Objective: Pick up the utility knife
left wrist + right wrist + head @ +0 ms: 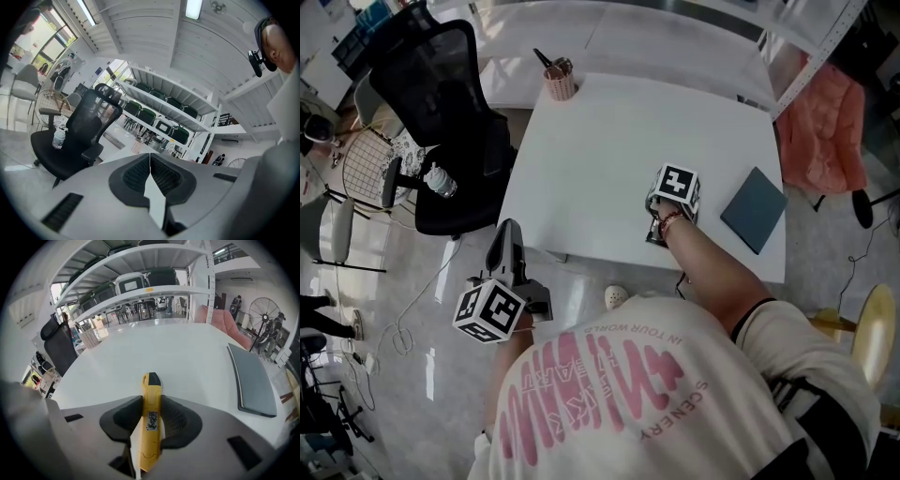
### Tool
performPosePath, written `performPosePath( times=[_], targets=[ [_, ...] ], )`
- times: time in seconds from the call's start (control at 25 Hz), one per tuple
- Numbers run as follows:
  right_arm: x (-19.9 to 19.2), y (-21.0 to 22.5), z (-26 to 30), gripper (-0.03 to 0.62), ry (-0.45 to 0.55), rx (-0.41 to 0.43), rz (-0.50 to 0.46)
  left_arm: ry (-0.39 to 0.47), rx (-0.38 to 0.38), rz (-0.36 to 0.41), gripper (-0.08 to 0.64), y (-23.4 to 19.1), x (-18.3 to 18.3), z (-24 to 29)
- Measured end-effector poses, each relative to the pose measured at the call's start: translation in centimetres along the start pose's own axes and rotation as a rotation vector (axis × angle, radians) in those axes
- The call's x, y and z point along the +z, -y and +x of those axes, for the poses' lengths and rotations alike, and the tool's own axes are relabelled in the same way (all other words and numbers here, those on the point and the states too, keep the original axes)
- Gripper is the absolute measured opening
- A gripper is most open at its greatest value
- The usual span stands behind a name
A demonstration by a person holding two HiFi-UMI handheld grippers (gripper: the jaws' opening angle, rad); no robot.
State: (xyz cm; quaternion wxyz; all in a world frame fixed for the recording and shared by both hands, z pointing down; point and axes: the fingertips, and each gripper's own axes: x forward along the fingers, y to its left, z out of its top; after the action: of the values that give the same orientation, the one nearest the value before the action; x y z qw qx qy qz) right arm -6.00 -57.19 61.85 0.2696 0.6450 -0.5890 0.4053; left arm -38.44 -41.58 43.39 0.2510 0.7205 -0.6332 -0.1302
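Operator: Status of pickup?
Technician: Right gripper (151,420) is clamped on the knife (152,394) near the table's (600,159) 6 o'clock edge. Grasp judged done; lift remains. Left gripper (150,176) is closed, empty.
Operator: Counts?
Technician: One knife, two grippers, one notebook (754,209) at 3 o'clock, one cup (561,84) at 11 o'clock.
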Motion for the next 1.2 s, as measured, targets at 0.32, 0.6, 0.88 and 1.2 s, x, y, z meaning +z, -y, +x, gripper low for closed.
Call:
performPosePath(
  times=[0.32, 0.6, 0.88, 1.2],
  targets=[
    [-0.3, -0.7, 0.7, 0.137, -0.003, 0.021, -0.013, -0.011, -0.033, -0.004, 0.025, -0.1, -0.5, 2.2],
    [0.2, -1.7, -0.2, 0.135, 0.030, 0.047, -0.046, -0.020, -0.075, -0.010, 0.025, 0.5, -0.9, 3.8],
    [0.0, -1.4, -2.1, 0.133, 0.095, 0.063, -0.010, -0.070, -0.147, 0.000, 0.025, 2.0, -0.9, 4.1],
    [0.2, -1.2, -6.9, 0.133, 0.190, 0.114, -0.018, -0.099, -0.221, 0.023, 0.025, 4.8, 0.9, 2.8]
  ],
)
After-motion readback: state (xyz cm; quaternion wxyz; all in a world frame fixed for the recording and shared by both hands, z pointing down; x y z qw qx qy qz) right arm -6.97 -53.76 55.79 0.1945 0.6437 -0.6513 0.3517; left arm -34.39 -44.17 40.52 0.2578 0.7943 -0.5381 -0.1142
